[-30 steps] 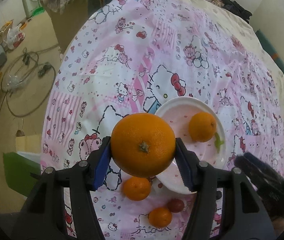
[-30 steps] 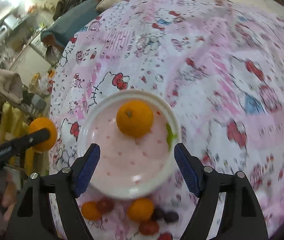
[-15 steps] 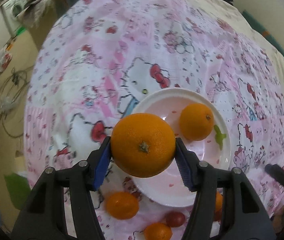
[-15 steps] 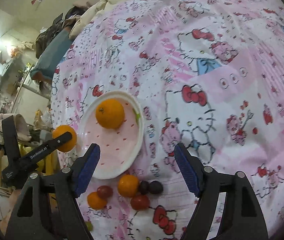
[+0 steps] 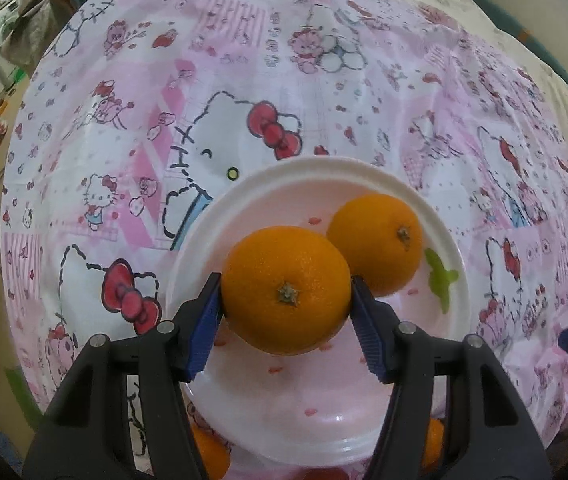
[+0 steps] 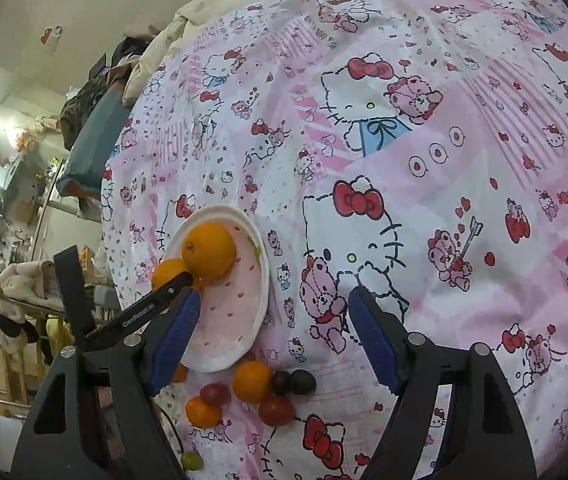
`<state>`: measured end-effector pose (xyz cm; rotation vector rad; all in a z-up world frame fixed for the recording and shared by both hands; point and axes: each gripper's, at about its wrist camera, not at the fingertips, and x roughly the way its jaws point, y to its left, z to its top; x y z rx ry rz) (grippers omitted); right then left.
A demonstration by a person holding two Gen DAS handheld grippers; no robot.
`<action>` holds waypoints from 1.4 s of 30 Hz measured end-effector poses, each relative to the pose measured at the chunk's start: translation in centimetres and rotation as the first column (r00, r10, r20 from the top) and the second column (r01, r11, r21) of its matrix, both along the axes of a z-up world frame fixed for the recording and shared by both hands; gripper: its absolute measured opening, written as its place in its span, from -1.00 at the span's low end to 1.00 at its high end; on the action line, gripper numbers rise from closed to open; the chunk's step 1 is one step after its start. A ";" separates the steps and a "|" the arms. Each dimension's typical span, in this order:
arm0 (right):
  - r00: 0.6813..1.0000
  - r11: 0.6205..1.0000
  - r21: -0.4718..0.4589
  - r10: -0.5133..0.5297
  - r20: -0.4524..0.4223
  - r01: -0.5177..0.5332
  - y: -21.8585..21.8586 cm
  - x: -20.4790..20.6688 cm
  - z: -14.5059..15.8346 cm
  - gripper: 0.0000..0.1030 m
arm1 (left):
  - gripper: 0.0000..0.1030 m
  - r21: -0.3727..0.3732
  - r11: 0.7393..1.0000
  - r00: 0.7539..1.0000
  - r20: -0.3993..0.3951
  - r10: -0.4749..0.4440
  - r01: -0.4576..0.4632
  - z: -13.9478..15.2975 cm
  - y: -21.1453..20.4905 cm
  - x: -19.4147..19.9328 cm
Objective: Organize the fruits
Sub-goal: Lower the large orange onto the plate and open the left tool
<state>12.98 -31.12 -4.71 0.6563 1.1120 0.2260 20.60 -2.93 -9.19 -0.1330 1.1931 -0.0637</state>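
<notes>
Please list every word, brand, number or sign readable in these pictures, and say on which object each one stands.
White lettering on the left gripper finger, seen in the right wrist view: too blurred to read.
The bedsheet carries only cartoon drawings, no words.
The plate and the orange bear no text.

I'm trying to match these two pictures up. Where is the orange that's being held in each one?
Left wrist view: the held orange sits at centre, clamped in the left tool, over the plate.
Right wrist view: it peeks out at left, behind the plate's orange.
Shared landmark: the plate with its orange.
</notes>
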 end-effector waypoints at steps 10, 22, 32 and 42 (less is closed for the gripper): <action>0.999 1.000 -0.011 0.028 -0.019 -0.028 0.8 0.8 -0.4 0.54 | 0.16 0.003 1.000 1.000 0.023 -0.004 0.004 -0.4 0.4 1.5; 0.999 0.998 -0.048 0.047 -0.022 -0.048 1.3 0.8 -0.6 0.54 | 0.24 0.017 0.999 0.999 -0.018 -0.031 0.032 -0.6 0.1 1.0; 0.997 0.994 -0.079 0.070 -0.017 -0.071 2.1 0.7 -0.8 0.54 | 0.80 0.008 1.000 0.995 0.102 -0.014 0.013 2.8 0.9 -1.4; 0.994 0.987 -0.116 0.107 -0.001 -0.107 2.7 -0.7 -0.1 0.54 | 0.80 0.059 0.998 0.985 0.166 -0.035 0.026 7.6 1.9 -6.5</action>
